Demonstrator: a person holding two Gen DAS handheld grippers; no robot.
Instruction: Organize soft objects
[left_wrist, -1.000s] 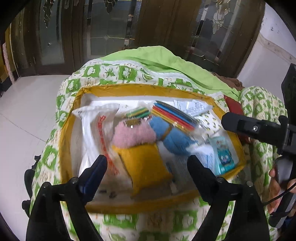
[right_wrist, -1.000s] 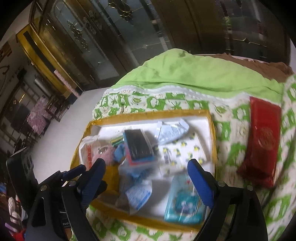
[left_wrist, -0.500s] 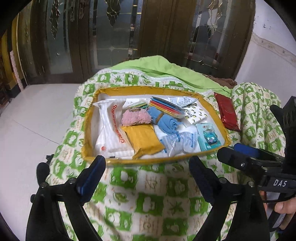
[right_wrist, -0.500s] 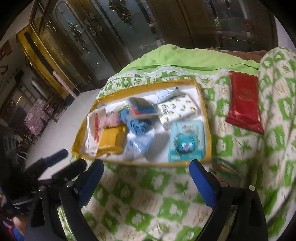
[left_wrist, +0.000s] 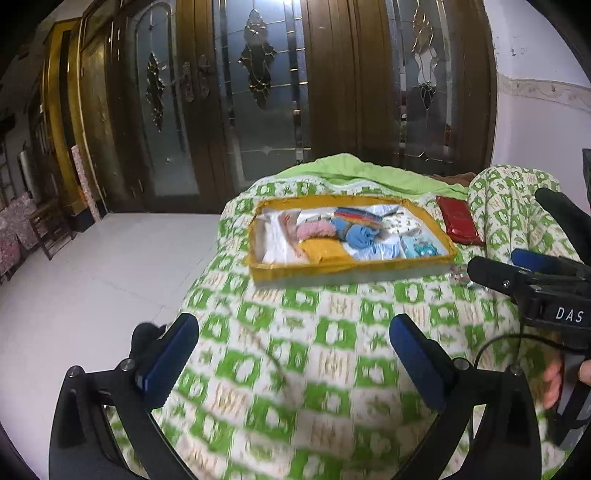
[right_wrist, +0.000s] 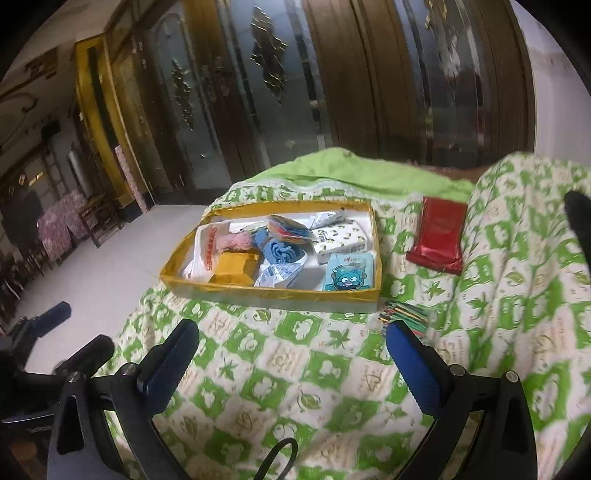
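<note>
Quilt (left_wrist: 332, 332) blurred beneath left gripper (left_wrist: 293, 354)

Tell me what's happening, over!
Both tools open, empty: left tool, right tool. Yellow tray packed with soft things. Red packet and colored sticks outside it. Nothing blocking.

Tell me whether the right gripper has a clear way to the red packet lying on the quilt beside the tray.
Probably yes. The right gripper is open and empty, and the red packet lies flat on the quilt, right of the yellow tray, uncovered. Only a small bundle of coloured sticks lies near the path.
</note>
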